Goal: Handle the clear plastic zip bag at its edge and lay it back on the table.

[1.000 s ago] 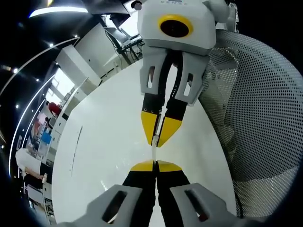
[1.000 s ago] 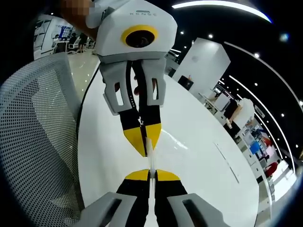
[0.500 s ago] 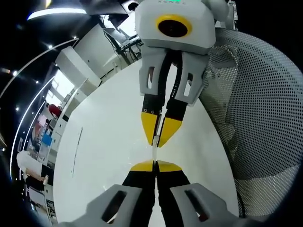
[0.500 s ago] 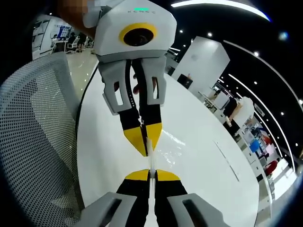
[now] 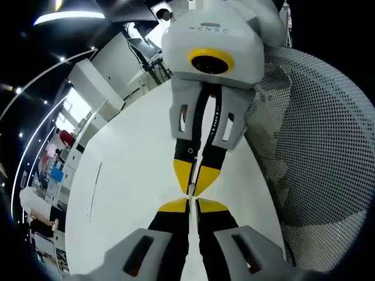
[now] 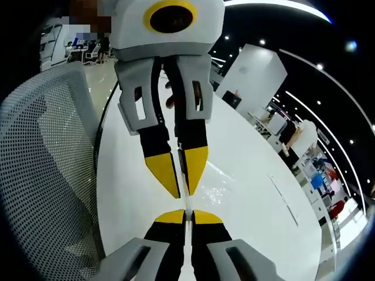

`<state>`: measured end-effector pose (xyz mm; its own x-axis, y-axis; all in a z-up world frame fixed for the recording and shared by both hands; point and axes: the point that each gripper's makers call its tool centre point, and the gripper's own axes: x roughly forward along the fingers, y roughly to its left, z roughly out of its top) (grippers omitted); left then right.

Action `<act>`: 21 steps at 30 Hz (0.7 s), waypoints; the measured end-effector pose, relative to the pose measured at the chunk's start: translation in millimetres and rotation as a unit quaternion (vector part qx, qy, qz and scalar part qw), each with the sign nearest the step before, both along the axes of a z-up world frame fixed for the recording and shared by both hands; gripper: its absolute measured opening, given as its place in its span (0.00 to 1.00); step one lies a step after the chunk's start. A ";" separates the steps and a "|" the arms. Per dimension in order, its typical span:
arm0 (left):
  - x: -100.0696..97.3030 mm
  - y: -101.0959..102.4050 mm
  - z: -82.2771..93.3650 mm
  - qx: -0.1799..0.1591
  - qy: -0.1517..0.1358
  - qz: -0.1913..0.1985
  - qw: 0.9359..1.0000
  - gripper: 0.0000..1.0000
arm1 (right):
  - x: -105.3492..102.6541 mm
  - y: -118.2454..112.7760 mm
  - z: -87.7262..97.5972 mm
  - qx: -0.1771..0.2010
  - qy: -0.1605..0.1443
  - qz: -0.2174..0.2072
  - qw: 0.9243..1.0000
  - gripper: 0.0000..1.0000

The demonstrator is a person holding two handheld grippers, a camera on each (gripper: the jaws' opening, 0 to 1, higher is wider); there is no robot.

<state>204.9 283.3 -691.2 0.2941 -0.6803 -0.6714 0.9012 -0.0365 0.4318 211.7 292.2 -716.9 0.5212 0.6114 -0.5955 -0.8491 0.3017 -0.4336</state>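
1. Left tongs (image 5: 192, 204): yellow tips pressed together on a thin clear edge of the zip bag (image 5: 191, 188), seen in the left gripper view.
2. Right tongs (image 6: 186, 215): tips also pressed together, with a thin pale strip of bag edge between them in the right gripper view.
3. The two tongs meet nearly tip to tip, each facing the other. In the right gripper view the facing left tongs show a slight gap between their yellow tips, so their grip looks loose from that side; in the left gripper view they look closed.
4. Bag location: held edge-on between the two pairs of tips, above the white desk (image 5: 129, 175). Glossy crinkled plastic (image 6: 220, 187) shows just past the tips in the right gripper view; cannot tell if that part touches the desk or hangs above it.
5. A white mesh chair back (image 5: 316, 134) stands beside the desk, close to both tongs.
6. Step, by my judgement: edge-handling phase, both tongs on the bag rim, laying down not yet done.
7. Next move calls for lowering both tongs together toward the desk, keeping the edge level, then spreading the tips only once the bag lies flat.
8. Risk: thin slippery film could slide out of the looser grip.
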 end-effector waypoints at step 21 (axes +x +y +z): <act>0.9 -0.3 1.8 0.000 0.003 -0.007 1.000 0.00 | 1.8 -1.4 1.6 0.007 0.000 -0.003 1.000 0.00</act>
<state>205.8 283.0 -689.4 0.2817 -0.6842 -0.6727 0.9029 -0.0482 0.4272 213.5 290.8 -715.3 0.5245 0.6169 -0.5868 -0.8476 0.3133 -0.4283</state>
